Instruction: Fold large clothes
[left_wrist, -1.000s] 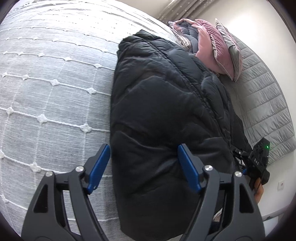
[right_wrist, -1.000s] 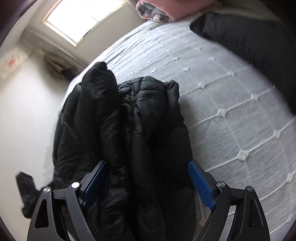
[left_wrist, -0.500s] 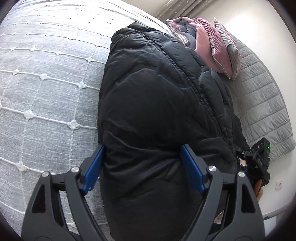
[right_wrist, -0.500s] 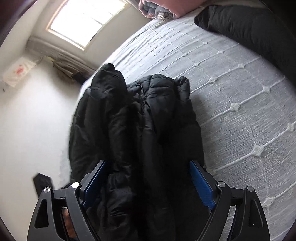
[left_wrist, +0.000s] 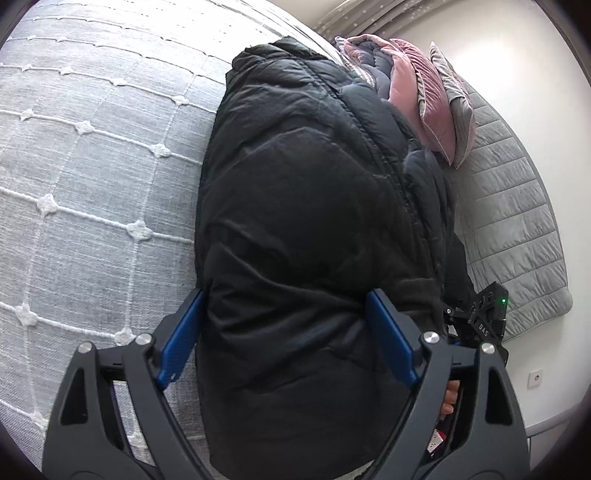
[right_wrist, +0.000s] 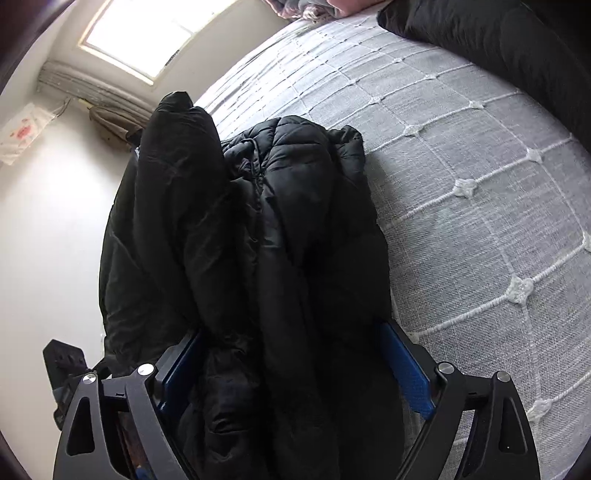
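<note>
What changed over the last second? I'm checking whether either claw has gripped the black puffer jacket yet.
Both open claws closed in on the black puffer jacket: the left claw advanced until its blue pads straddle a thick fold, and the right claw edged forward around the bunched end. Neither has clamped. The jacket stayed put on the grey quilted bedspread.

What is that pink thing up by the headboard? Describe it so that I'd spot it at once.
Start at the bed with its grey tufted cover. At its head, past the black jacket, pillows are piled. The one you mean is the pink pillow: ribbed velvet, while the pillow leaning behind it is grey.
</note>
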